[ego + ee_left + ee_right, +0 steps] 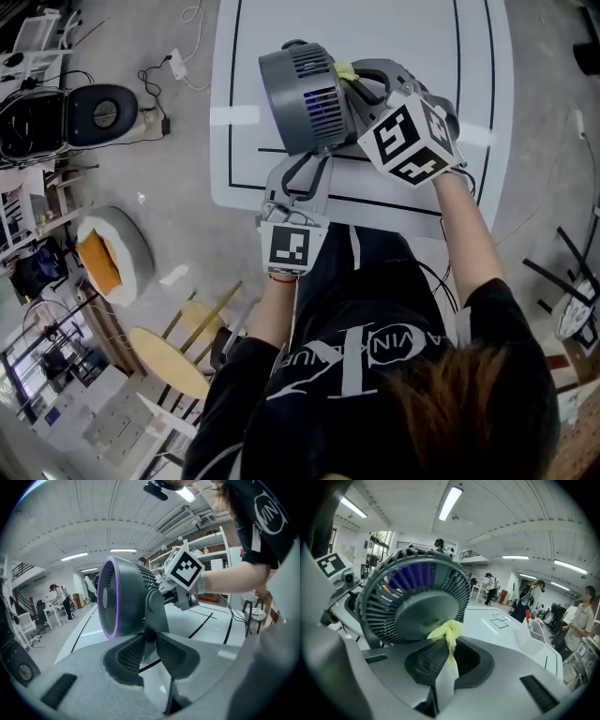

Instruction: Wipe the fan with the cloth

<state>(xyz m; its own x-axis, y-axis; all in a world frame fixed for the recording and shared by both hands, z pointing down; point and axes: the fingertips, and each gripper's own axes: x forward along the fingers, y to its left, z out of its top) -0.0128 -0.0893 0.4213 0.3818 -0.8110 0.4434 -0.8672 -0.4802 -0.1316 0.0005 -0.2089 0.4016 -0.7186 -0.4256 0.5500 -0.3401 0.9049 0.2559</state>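
A grey round fan [305,94] with a purple-rimmed front [111,597] stands on the white table [422,37], tipped on its stand. My left gripper [305,183] is shut on the fan's upright stand arm [151,620], which sits between the two pads. My right gripper [364,82] is behind the fan and is shut on a small yellow cloth [447,632]. The cloth's bunched end touches the lower edge of the smooth rear hub [423,611], inside the ring of grille ribs. In the head view only a bit of the cloth [345,71] shows.
Black lines [375,202] mark the tabletop, whose near edge is by my body. A white holder [530,638] stands further along the table. On the floor to the left are a round wooden stool [169,361], a black device [98,114] and cables. People stand in the far room.
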